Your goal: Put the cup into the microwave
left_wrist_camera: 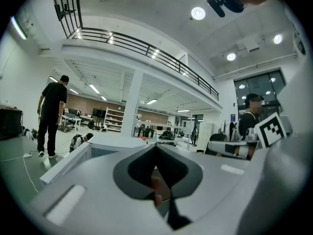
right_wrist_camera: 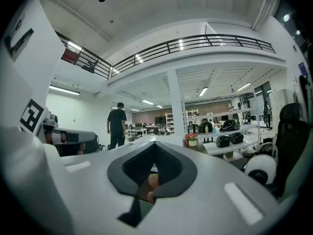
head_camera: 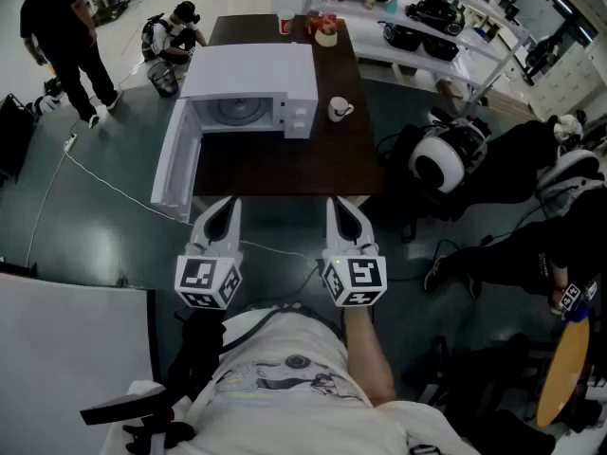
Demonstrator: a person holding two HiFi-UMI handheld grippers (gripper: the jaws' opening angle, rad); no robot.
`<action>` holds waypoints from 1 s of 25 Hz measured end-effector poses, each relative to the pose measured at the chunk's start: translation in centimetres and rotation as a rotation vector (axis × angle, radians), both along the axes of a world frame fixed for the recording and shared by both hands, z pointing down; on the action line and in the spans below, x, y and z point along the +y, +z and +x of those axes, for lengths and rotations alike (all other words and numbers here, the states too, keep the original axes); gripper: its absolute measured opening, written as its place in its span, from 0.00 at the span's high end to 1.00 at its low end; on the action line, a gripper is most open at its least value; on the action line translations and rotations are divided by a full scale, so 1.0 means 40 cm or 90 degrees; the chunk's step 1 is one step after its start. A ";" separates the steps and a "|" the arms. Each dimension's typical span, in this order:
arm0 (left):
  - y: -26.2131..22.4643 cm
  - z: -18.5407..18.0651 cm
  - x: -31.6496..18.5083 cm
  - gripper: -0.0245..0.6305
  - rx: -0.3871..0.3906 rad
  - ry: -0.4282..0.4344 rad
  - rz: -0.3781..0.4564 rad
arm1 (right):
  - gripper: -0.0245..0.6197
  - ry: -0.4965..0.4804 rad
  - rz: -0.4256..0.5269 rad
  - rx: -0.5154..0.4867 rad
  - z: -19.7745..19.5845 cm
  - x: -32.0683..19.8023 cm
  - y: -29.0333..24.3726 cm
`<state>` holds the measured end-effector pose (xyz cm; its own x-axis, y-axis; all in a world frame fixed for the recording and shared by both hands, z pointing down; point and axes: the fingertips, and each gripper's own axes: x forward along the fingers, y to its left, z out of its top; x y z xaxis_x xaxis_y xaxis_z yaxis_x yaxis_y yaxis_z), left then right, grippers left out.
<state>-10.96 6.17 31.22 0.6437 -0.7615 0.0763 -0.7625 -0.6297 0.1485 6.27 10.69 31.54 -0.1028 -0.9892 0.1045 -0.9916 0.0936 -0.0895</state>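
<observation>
Left hand-held gripper [head_camera: 224, 212]: your jaws pressed together, empty.
Right hand-held gripper [head_camera: 345, 212]: likewise closed, empty.
White boxy microwave [head_camera: 248, 76]: on dark brown bench [head_camera: 285, 167] ahead of you, door [head_camera: 175, 164] swung open leftward.
Small white handled cup [head_camera: 339, 109]: on bench, just right of microwave.

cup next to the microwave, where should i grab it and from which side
The cup stands upright on the table, right of the microwave, with its handle pointing right. Probably best: the right gripper comes from the near side, above, and pinches the near rim wall, one jaw inside, one outside, clear of the handle.
</observation>
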 end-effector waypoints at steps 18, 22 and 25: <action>0.000 0.057 -0.002 0.96 -0.010 -0.010 0.007 | 0.96 -0.012 0.011 -0.008 0.038 -0.002 -0.005; 0.003 0.079 0.000 0.96 -0.013 -0.012 0.009 | 0.96 -0.020 0.008 -0.004 0.055 0.005 -0.003; 0.007 0.095 -0.003 0.96 -0.012 -0.019 0.005 | 0.96 -0.031 0.002 -0.025 0.074 0.009 -0.002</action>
<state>-7.15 6.04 31.50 0.6192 -0.7810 0.0812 -0.7836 -0.6077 0.1292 9.22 11.04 31.47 -0.1546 -0.9832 0.0971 -0.9817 0.1417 -0.1274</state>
